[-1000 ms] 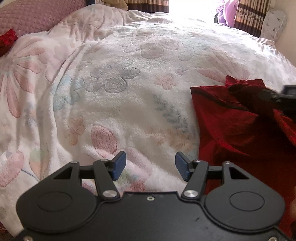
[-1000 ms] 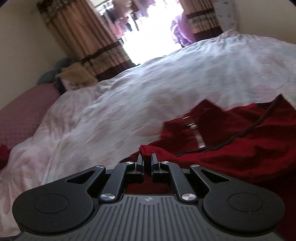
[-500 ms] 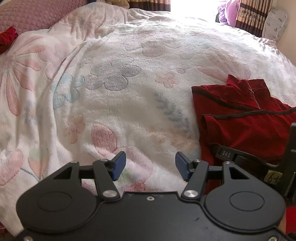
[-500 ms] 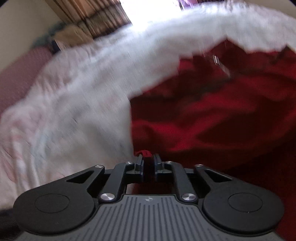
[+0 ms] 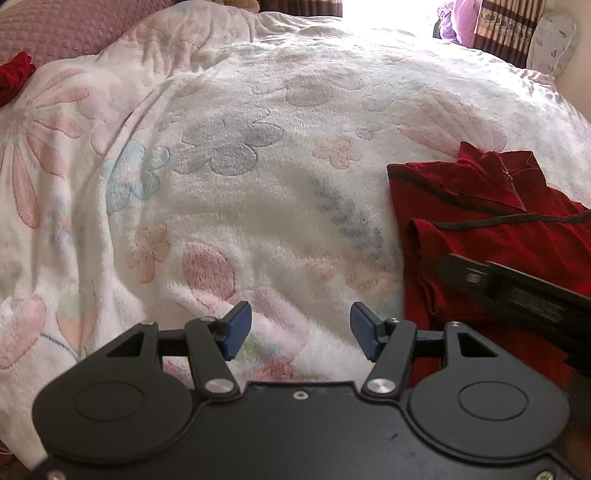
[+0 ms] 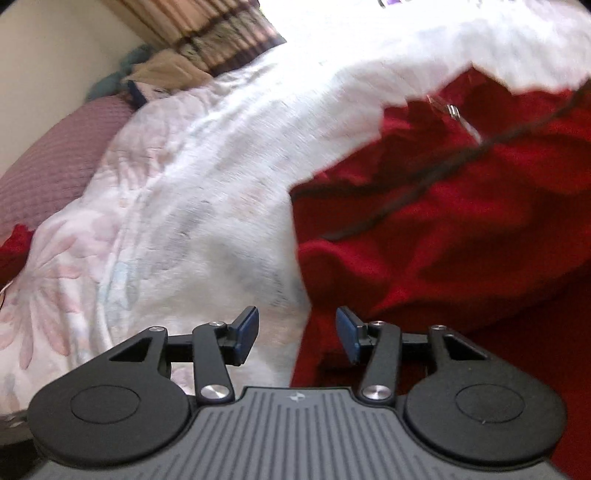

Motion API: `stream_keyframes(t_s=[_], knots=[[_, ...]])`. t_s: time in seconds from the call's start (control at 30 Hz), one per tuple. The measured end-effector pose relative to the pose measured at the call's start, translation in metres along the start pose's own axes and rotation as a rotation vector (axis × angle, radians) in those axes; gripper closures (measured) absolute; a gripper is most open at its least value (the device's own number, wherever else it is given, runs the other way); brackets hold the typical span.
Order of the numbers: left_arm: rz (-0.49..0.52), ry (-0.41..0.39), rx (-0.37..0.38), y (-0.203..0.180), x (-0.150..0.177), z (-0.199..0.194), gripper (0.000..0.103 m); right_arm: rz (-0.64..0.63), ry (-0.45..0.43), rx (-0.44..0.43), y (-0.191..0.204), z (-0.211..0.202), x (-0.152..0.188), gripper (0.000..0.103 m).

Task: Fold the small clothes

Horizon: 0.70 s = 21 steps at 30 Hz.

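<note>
A small red zip-neck top [image 5: 495, 229] with dark trim lies on the white floral blanket [image 5: 236, 177], its left side folded inward. My left gripper [image 5: 301, 330] is open and empty over the blanket, left of the garment. My right gripper [image 6: 297, 334] is open and empty, low over the garment's left edge [image 6: 443, 236]. Part of the right gripper's body [image 5: 517, 291] crosses the garment in the left wrist view.
A mauve quilted pillow [image 5: 70, 29] lies at the far left with another red cloth [image 5: 14, 74] beside it. Curtains [image 6: 207, 33] and a bright window are behind the bed. A purple item [image 5: 456, 18] sits at the far right.
My right gripper carried the garment's pinched edge down across the top, then opened and let it go. The garment now lies flatter. My left gripper has stayed put.
</note>
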<state>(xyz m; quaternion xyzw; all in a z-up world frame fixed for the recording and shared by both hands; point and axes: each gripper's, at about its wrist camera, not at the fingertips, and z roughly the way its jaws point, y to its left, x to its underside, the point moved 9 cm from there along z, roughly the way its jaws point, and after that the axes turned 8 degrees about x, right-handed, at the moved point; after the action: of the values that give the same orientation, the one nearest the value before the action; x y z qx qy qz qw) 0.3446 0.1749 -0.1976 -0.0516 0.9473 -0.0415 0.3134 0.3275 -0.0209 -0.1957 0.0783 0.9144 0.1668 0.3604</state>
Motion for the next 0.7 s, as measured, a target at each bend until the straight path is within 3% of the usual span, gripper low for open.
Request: stream_keyframes(t_s=[0.17, 0.3, 0.5, 0.7], knots=[[-0.001, 0.004, -0.003, 0.001, 0.0, 0.001, 0.042, -0.098, -0.069, -0.004, 0.006, -0.048, -0.006, 0.045], [-0.012, -0.004, 0.011, 0.001, -0.001, -0.002, 0.042, -0.157, -0.1, 0.004, -0.014, -0.089, -0.013, 0.037], [-0.009, -0.003, 0.037, -0.005, 0.01, -0.013, 0.042, -0.216, -0.114, 0.145, -0.095, -0.144, -0.002, 0.037], [0.053, 0.068, 0.019, -0.034, 0.053, -0.011, 0.042, -0.091, -0.098, 0.288, -0.195, -0.182, 0.013, 0.037]])
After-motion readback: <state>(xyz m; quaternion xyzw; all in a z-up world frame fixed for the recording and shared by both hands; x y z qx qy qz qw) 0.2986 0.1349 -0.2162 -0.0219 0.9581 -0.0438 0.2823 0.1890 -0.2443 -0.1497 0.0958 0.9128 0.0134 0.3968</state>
